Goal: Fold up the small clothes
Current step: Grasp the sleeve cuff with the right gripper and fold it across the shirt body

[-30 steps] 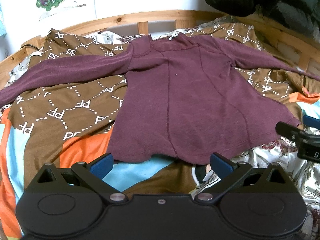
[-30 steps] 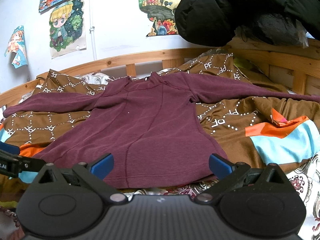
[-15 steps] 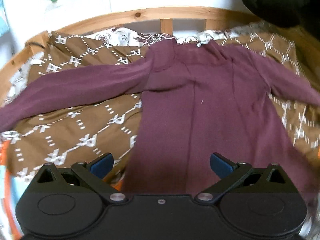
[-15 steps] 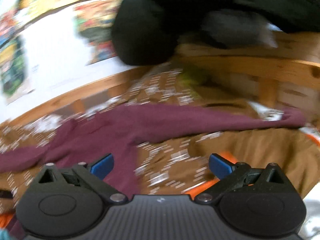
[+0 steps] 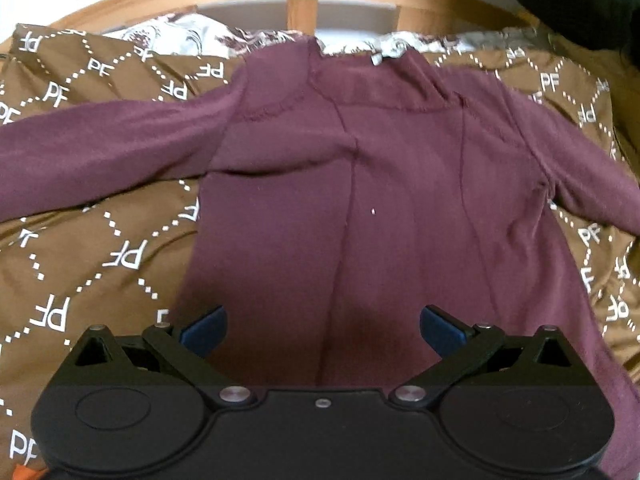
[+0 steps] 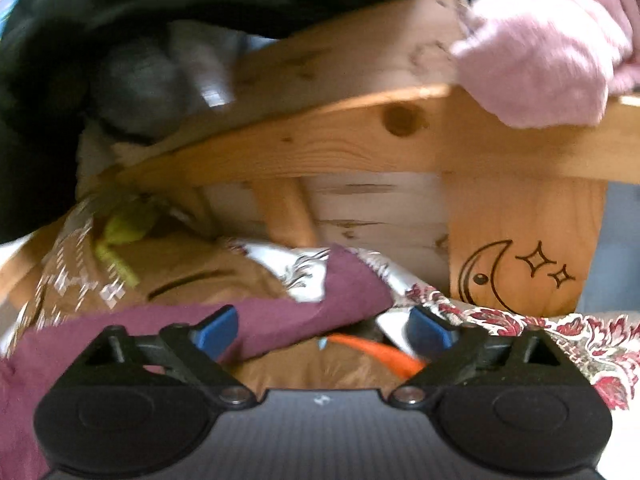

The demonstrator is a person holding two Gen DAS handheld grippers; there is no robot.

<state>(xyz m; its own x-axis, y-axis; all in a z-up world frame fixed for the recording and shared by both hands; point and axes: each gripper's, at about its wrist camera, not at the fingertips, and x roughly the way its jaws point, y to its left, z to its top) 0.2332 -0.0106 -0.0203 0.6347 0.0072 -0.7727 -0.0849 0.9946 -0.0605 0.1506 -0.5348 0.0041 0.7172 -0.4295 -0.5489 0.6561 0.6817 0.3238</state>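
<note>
The left tool point(image 5: 322, 330) hangs spread over the maroon top point(image 5: 380, 208), which lies flat on the brown cover point(image 5: 100, 248) printed "PF"; its sleeves run off both frame edges. The right tool point(image 6: 322, 330), blurred, is closing, its jaws still apart around the sleeve end point(image 6: 348, 284) at lower centre, touching nothing clearly.
</note>
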